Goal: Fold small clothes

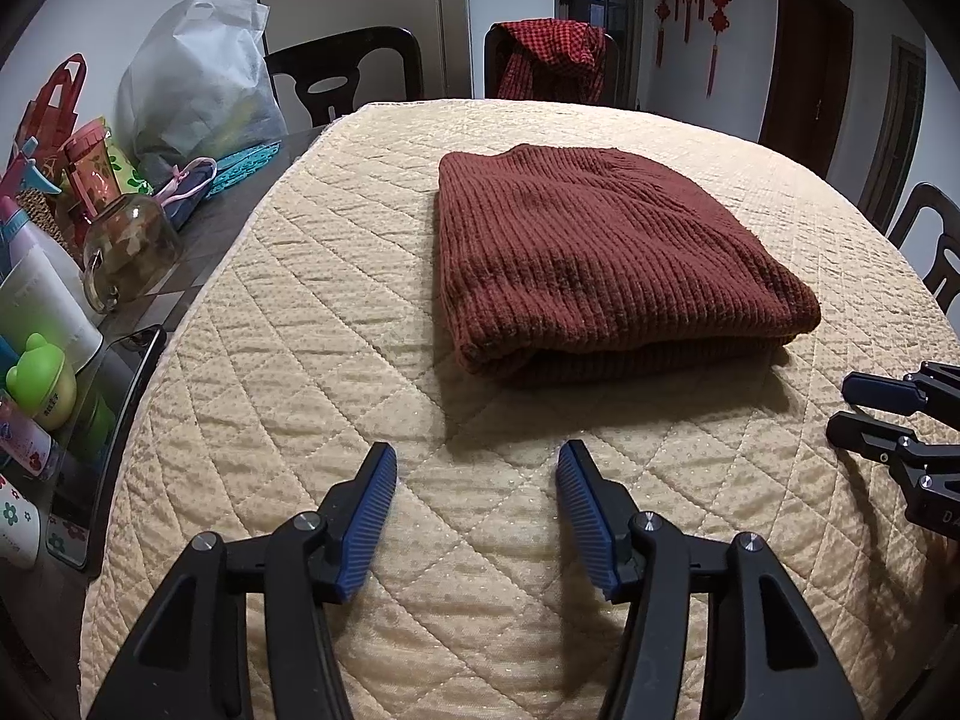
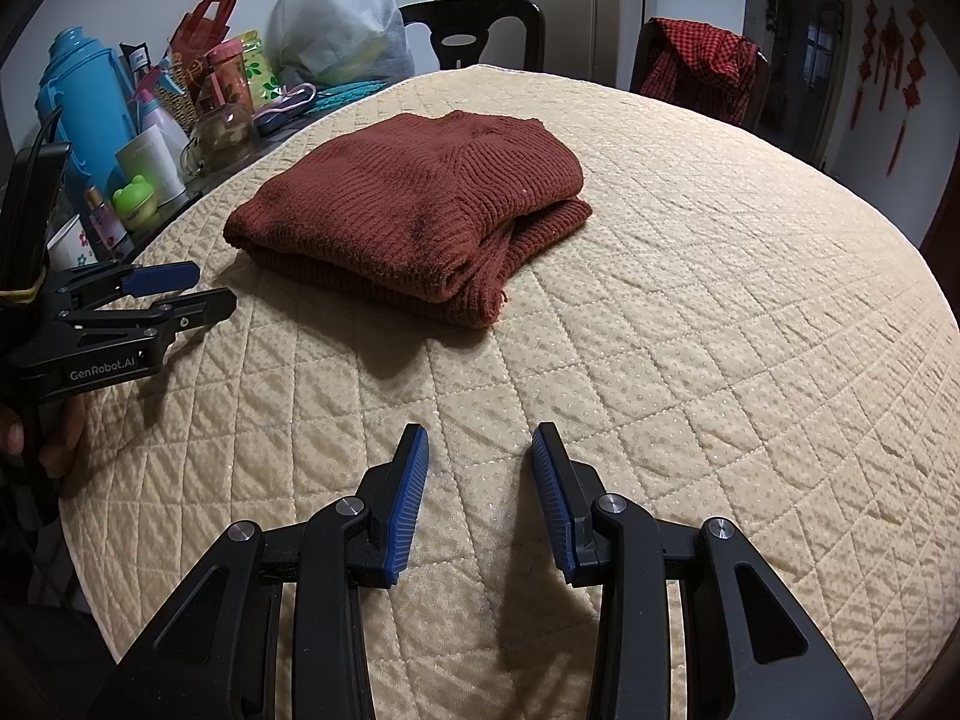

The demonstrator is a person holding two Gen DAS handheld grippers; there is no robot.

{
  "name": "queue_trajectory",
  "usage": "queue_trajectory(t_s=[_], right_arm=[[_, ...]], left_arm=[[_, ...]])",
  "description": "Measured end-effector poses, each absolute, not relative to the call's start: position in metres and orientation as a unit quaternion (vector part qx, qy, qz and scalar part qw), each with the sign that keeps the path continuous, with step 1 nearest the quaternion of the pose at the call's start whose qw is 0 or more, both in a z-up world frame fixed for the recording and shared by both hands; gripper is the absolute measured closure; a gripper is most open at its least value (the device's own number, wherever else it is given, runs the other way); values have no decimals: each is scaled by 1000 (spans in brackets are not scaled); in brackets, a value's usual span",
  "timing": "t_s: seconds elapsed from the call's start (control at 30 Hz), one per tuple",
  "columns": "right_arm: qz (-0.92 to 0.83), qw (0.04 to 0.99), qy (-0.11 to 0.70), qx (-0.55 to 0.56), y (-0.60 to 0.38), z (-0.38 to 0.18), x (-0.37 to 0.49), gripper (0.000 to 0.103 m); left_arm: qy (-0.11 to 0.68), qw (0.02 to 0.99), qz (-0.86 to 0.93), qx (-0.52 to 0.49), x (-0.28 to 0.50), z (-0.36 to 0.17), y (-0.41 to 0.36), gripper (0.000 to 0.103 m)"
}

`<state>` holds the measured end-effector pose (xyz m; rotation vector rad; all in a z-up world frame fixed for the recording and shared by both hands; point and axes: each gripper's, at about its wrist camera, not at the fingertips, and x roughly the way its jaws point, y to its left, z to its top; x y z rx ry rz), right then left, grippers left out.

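Your rust-brown knit sweater already lies folded in a compact stack on the quilted cover, at 12 o'clock. Left gripper and right gripper both parted, empty, clear of it. Folding looks done; nothing obviously left.

- A rust-brown ribbed knit sweater lies folded into a compact, roughly rectangular bundle of several stacked layers.
- It rests flat on a cream quilted cover with diamond stitching, toward the far middle of that surface.
- In the left wrist view its top face is smooth, with a rounded fold along the near edge.
- In the right wrist view the sweater shows open layered edges at its near right corner, where a slightly frayed hem hangs down.
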<state>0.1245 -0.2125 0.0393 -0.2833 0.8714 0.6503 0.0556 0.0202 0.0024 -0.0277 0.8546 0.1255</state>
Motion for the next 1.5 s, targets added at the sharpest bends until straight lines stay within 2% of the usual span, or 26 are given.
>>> queue_trajectory(t_s=[1.5], right_arm=[[309, 846, 413, -134, -212, 39, 125, 66]], left_arm=[[419, 906, 64, -8, 56, 2, 21, 40]])
